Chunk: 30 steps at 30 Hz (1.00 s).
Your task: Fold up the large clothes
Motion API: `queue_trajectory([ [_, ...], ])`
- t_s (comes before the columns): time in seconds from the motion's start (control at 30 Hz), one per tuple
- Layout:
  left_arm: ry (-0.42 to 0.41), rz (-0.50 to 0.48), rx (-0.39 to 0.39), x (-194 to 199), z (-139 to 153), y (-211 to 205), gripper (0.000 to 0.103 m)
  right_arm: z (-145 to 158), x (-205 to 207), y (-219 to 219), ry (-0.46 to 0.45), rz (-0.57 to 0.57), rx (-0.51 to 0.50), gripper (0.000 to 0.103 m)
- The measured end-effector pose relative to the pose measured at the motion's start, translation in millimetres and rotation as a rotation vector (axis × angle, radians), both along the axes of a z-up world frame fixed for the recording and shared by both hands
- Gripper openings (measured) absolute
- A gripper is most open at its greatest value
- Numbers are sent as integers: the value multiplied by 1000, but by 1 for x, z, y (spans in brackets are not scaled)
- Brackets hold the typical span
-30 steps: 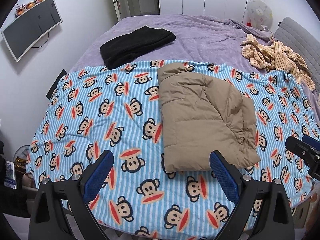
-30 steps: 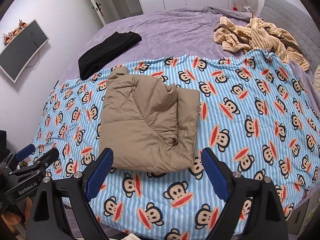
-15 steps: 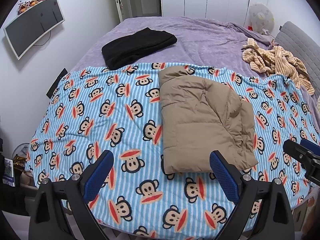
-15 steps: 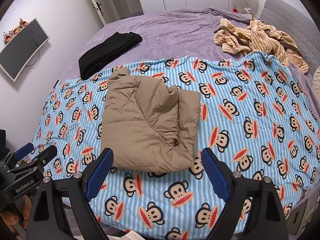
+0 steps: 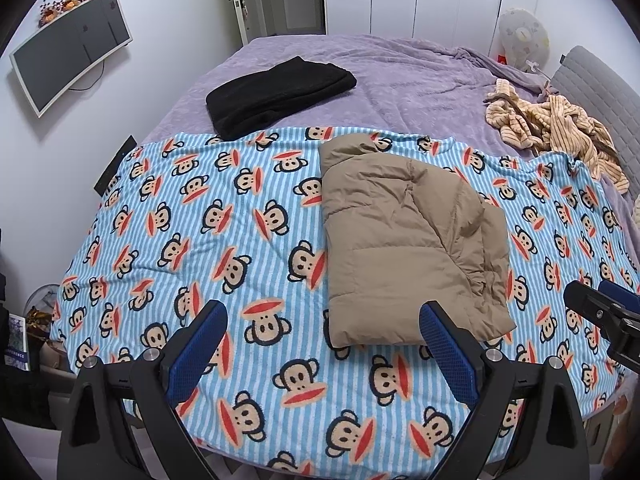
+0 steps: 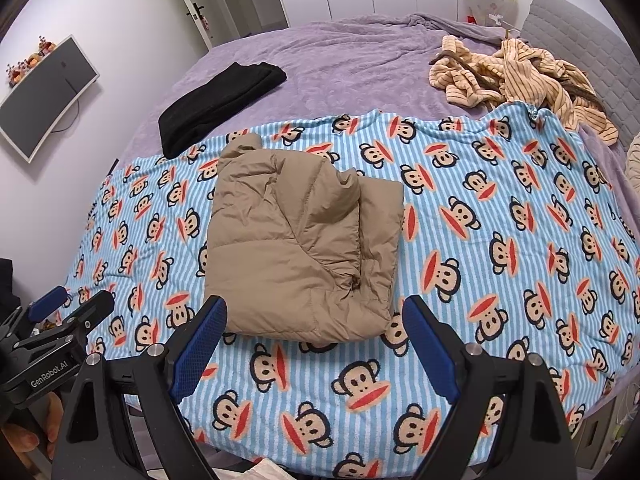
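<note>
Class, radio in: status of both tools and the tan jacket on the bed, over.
Left tool open, empty. Right tool open, empty. Tan puffer jacket lies folded on monkey-print blanket, untouched. Nothing between tools and jacket.

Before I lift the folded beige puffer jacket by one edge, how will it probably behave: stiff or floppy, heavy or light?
The beige puffer jacket looks quilted and puffy, so it is probably light for its bulk. Its layers lie loose with soft creases, so a one-edge lift would likely let it flop open. The smooth shell may slip between the pads; both grippers would help.
</note>
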<state>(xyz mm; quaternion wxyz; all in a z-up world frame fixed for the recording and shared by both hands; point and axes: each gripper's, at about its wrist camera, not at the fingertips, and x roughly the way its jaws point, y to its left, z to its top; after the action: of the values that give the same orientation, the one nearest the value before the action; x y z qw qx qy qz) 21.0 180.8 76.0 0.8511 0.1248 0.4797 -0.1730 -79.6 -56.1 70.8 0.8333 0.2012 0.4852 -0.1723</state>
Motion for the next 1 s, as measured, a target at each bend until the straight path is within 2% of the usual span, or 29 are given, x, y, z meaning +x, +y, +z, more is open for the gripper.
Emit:
queue_trajectory([
  [1.0,3,6,2,1,1,3,97,-2,0,11,9,7,10,91],
])
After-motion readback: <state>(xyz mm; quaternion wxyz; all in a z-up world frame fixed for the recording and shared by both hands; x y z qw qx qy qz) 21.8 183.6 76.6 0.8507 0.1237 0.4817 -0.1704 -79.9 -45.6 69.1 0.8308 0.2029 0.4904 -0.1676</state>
